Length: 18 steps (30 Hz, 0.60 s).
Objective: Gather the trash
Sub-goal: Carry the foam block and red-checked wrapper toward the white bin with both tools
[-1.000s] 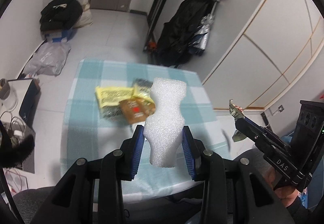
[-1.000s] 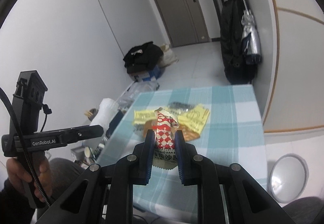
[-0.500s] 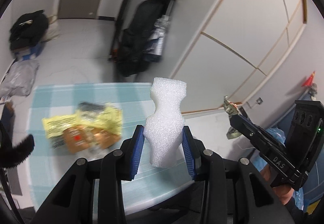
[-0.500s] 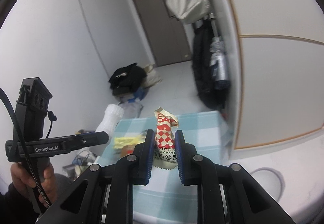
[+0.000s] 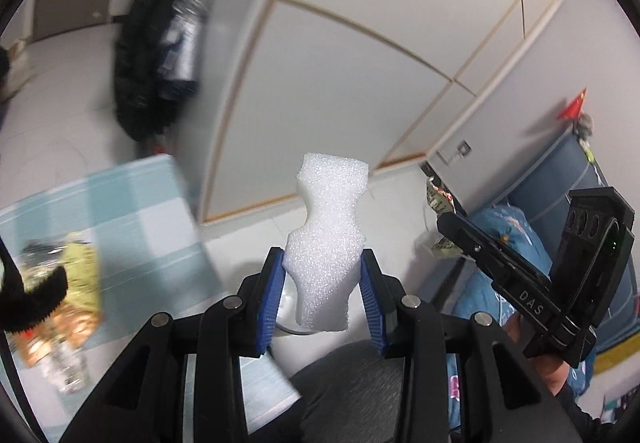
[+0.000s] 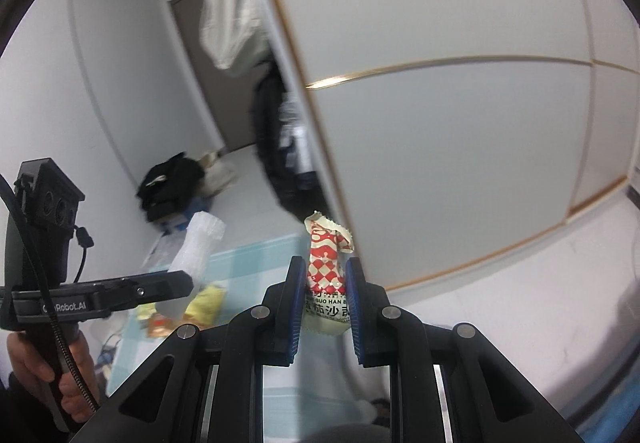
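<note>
Left wrist view. Left gripper (image 5: 323,285): blue pads clamped on a white foam piece (image 5: 327,243), which stands upright between them and juts well above the tips. Table (image 5: 132,219) with checked cloth at left, blurred; yellow and orange wrappers (image 5: 68,295) lie on it. Right gripper (image 5: 448,219) at right, seen side-on, a crumpled wrapper (image 5: 438,199) at its tip. White wardrobe doors (image 5: 360,63) behind.

Right wrist view. Right gripper (image 6: 323,297): jaws narrow, pinching a red-and-white checked wrapper upright, its torn top above the pads. Left gripper at left, in a hand (image 6: 36,359), carrying the foam piece over the table edge.
</note>
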Each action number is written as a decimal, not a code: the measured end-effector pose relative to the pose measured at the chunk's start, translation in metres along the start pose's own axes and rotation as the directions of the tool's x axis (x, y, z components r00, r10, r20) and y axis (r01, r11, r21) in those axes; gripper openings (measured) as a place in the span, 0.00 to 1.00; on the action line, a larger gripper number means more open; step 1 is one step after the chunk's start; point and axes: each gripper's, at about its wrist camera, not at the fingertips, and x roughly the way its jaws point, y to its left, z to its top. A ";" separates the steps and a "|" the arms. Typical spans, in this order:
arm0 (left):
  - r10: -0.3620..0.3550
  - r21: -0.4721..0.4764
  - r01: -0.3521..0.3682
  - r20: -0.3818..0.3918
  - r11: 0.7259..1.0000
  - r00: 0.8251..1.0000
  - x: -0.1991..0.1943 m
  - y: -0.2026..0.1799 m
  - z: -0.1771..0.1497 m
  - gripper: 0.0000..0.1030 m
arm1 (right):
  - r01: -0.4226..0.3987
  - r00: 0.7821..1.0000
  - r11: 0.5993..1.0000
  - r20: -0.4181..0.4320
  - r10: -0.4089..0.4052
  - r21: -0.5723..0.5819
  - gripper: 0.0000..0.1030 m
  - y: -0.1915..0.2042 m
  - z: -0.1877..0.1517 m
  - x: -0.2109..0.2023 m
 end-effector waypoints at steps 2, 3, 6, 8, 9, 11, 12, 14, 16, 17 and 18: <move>-0.019 0.007 0.019 -0.043 1.000 0.999 0.023 -0.006 0.004 0.31 | 0.029 1.000 0.999 -0.008 -0.029 0.026 0.19 -0.021 -0.002 0.003; -0.021 0.012 0.022 -0.063 1.000 0.998 0.033 -0.007 0.006 0.31 | 0.044 0.999 0.998 -0.014 -0.043 0.039 0.19 -0.032 -0.003 0.007; -0.034 0.015 0.036 -0.129 0.999 0.991 0.068 -0.011 0.009 0.31 | 0.079 0.996 0.993 -0.047 -0.075 0.086 0.19 -0.063 -0.011 0.017; -0.034 0.015 0.037 -0.178 0.999 0.983 0.092 -0.011 0.009 0.31 | 0.098 0.993 0.988 -0.077 -0.089 0.119 0.19 -0.084 -0.019 0.028; -0.033 0.016 0.037 -0.196 0.999 0.980 0.100 -0.012 0.008 0.31 | 0.106 0.991 0.985 -0.094 -0.094 0.135 0.19 -0.093 -0.024 0.035; -0.032 0.013 0.037 -0.248 0.999 0.968 0.125 -0.011 0.007 0.31 | 0.121 0.986 0.979 -0.134 -0.099 0.165 0.19 -0.108 -0.035 0.050; -0.035 0.011 0.039 -0.269 0.999 0.963 0.132 -0.011 0.006 0.31 | 0.122 0.984 0.975 -0.153 -0.095 0.184 0.19 -0.116 -0.041 0.056; -0.030 0.002 0.032 -0.321 0.999 0.947 0.156 -0.009 0.003 0.31 | 0.131 0.977 0.967 -0.195 -0.088 0.220 0.19 -0.130 -0.051 0.077; -0.019 -0.006 0.018 -0.379 1.000 0.925 0.178 -0.006 0.002 0.31 | 0.135 0.969 0.955 -0.239 -0.071 0.265 0.19 -0.146 -0.065 0.094; -0.010 -0.014 0.005 -0.417 1.000 0.909 0.194 -0.003 -0.001 0.31 | 0.140 0.964 0.948 -0.259 -0.064 0.286 0.19 -0.154 -0.072 0.101; -0.010 -0.023 -0.001 -0.446 1.000 0.895 0.205 -0.002 -0.004 0.31 | 0.143 0.960 0.944 -0.273 -0.059 0.298 0.19 -0.159 -0.077 0.107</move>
